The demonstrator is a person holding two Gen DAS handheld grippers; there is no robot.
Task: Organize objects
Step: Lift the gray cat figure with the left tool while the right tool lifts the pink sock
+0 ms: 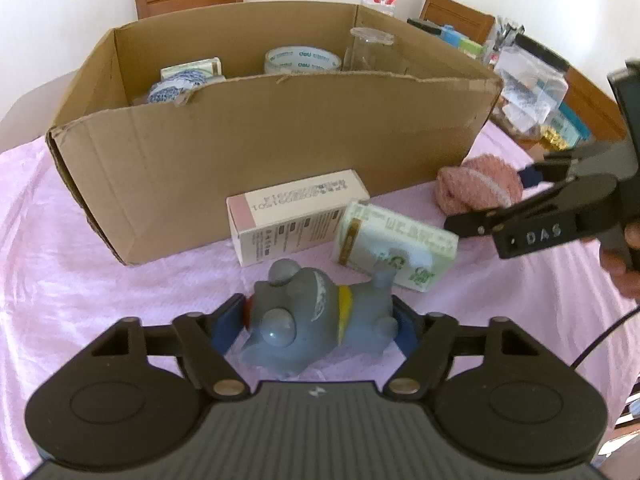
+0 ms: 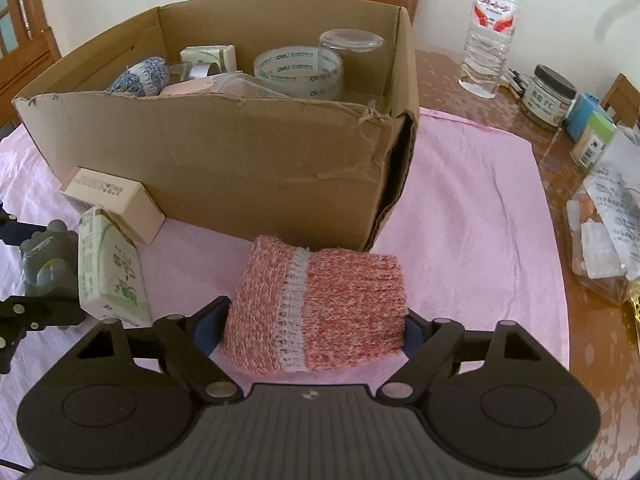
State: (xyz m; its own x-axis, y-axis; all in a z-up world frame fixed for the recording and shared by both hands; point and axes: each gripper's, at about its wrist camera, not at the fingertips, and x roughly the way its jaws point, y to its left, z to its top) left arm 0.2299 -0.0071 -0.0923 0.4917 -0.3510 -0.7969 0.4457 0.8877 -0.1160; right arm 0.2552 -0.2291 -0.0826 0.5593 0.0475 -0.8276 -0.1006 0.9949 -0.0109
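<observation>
Claws grip: my left claw (image 1: 322,326) clamps the grey toy (image 1: 316,316); my right claw (image 2: 316,330) squeezes the pink knit (image 2: 320,304); only the right view shows the jar (image 2: 550,96).

The cardboard box's (image 1: 280,152) near wall hid the lower parts of the tape roll (image 1: 303,60), the glass jar (image 1: 366,48) and the blue-white knit piece (image 1: 176,88). Print on the 2 small cartons (image 1: 298,220) (one white, one green) was too blurred to read. The right gripper (image 1: 492,200) was cut off by the picture's right edge.
</observation>
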